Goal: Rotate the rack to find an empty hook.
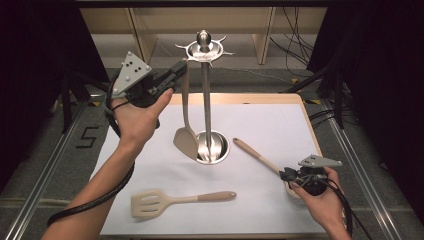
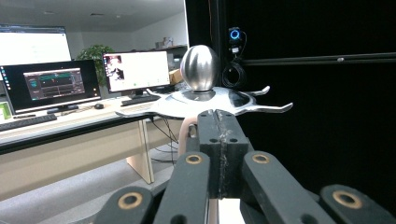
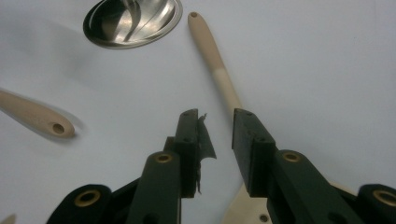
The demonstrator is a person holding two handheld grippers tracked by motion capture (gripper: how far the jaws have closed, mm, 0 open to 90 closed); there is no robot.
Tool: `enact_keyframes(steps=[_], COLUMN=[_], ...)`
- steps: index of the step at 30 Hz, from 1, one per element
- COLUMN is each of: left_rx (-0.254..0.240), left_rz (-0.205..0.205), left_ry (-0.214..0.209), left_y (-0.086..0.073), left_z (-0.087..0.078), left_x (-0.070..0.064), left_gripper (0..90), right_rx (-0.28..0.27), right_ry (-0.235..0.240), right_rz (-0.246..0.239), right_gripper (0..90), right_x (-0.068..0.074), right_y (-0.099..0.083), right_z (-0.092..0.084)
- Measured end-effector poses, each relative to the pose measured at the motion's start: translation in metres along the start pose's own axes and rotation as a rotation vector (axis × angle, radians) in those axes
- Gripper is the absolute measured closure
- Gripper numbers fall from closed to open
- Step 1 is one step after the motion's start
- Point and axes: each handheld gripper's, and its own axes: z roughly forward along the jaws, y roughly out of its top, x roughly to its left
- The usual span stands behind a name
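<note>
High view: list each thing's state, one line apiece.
Left tongs: shut on spatula handle, raised by the rack top.
Spatula: hanging upright from the left tongs.
Rack: upright, hooks bare.
Slotted turner: flat on table.
Right tongs: open over spoon handle.
Spoon: flat on table.

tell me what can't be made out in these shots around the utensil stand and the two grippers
- Whether the hanging spatula already sits on a hook of the stand: high view, the left gripper covers its handle top; left gripper view, the shut jaws hide it.
- Head of the utensil by the right gripper: high view, gripper and hand cover it; right gripper view, cut off at the bottom edge.
- Monitor contents: left gripper view, too small.
</note>
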Motion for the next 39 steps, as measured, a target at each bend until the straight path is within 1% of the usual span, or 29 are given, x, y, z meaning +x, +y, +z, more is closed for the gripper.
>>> enact_keyframes(steps=[1,3,4,7,10,11,12,13,14,15,16,17,18,19,20,21,22,23,25,26,27,31,32,33,34,36,37,38,39], left_rx=[-0.002,-0.001,-0.001,0.004,0.006,0.008,0.007,0.008,0.005,-0.002,-0.002,-0.010,-0.015,-0.017,-0.016,-0.010,-0.002,0.010,0.035,0.041,0.051,0.072,0.075,0.075,0.074,0.070,0.069,0.066,0.067], left_rz=[-0.004,-0.004,-0.004,0.003,0.002,-0.001,-0.004,-0.004,0.003,0.003,0.003,0.000,0.001,0.005,0.002,0.010,0.019,0.025,0.031,0.028,0.029,0.021,0.017,0.017,0.015,0.010,0.010,0.010,0.014], left_ry=[0.007,0.012,0.012,0.026,0.038,0.040,0.040,0.040,0.037,0.034,0.034,0.034,0.036,0.034,0.030,0.021,0.011,-0.001,-0.012,-0.014,-0.016,-0.010,-0.003,-0.003,0.003,0.009,0.008,0.007,0.006], left_y=[0.000,0.000,0.000,0.000,0.000,0.001,0.001,0.001,0.001,0.001,0.001,0.000,0.000,-0.001,-0.003,-0.005,-0.008,-0.011,-0.018,-0.022,-0.026,-0.037,-0.039,-0.039,-0.039,-0.039,-0.038,-0.037,-0.036], left_z=[0.000,0.000,0.000,0.001,0.003,0.003,0.003,0.003,0.002,0.001,0.001,-0.001,-0.004,-0.006,-0.009,-0.012,-0.016,-0.020,-0.028,-0.032,-0.036,-0.046,-0.049,-0.049,-0.049,-0.050,-0.050,-0.050,-0.049], left_x=[0.001,0.003,0.003,0.005,0.009,0.010,0.010,0.010,0.010,0.010,0.010,0.010,0.009,0.009,0.008,0.008,0.007,0.007,0.009,0.010,0.011,0.019,0.022,0.022,0.023,0.025,0.025,0.025,0.023], left_gripper=[89.3,89.3,89.3,89.3,89.3,89.3,89.3,89.3,89.2,89.1,88.8,88.8,86.2,78.3,78.3,70.8,66.9,66.9,61.9,60.4,59.0,55.5,55.1,55.0,55.0,54.7,54.7,54.4,54.3], right_rx=[0.012,0.012,0.009,0.013,0.004,0.011,0.000,-0.007,0.000,0.008,0.001,0.001,-0.002,-0.015,-0.015,0.008,-0.004,-0.004,-0.003,0.001,-0.003,0.005,-0.004,-0.004,-0.011,-0.005,0.000,0.000,-0.008], right_ry=[0.006,0.012,0.005,0.013,0.014,0.011,0.000,-0.001,-0.001,0.009,0.001,0.001,-0.007,0.003,0.003,0.006,0.002,0.002,-0.004,-0.005,-0.003,0.006,-0.010,-0.010,-0.016,-0.015,-0.001,-0.007,-0.003], right_rz=[0.046,0.041,0.025,0.041,0.043,0.035,0.001,-0.011,0.001,0.030,0.003,0.003,0.000,-0.019,-0.019,0.044,0.033,0.033,0.032,0.045,0.031,0.043,-0.001,-0.001,-0.012,-0.003,0.029,0.040,0.014], right_gripper=[72.5,72.5,72.5,72.5,72.5,72.5,72.5,72.5,72.5,72.5,72.5,72.5,72.5,72.5,72.5,72.5,72.5,72.5,72.4,72.4,72.4,72.4,72.4,72.4,72.4,72.4,72.4,72.4,72.4], right_x=[0.003,0.003,0.002,0.003,0.003,0.002,0.000,-0.001,0.000,0.002,0.000,0.000,0.000,-0.002,-0.002,0.002,0.001,0.001,0.000,0.000,-0.001,0.000,-0.001,-0.001,-0.002,-0.001,0.001,0.002,0.000], right_y=[0.000,0.000,0.000,0.000,-0.001,0.000,0.000,0.000,0.000,0.000,0.000,0.000,0.000,0.000,0.000,-0.001,-0.001,-0.001,-0.001,-0.001,0.000,0.001,0.001,0.001,0.001,0.001,0.001,0.001,0.001], right_z=[-0.001,-0.001,0.000,0.000,0.000,0.000,0.000,0.000,0.000,0.000,0.000,0.000,-0.001,0.000,0.000,-0.002,-0.002,-0.002,-0.002,-0.003,-0.002,-0.003,-0.003,-0.003,-0.002,-0.002,-0.002,-0.002,-0.002])
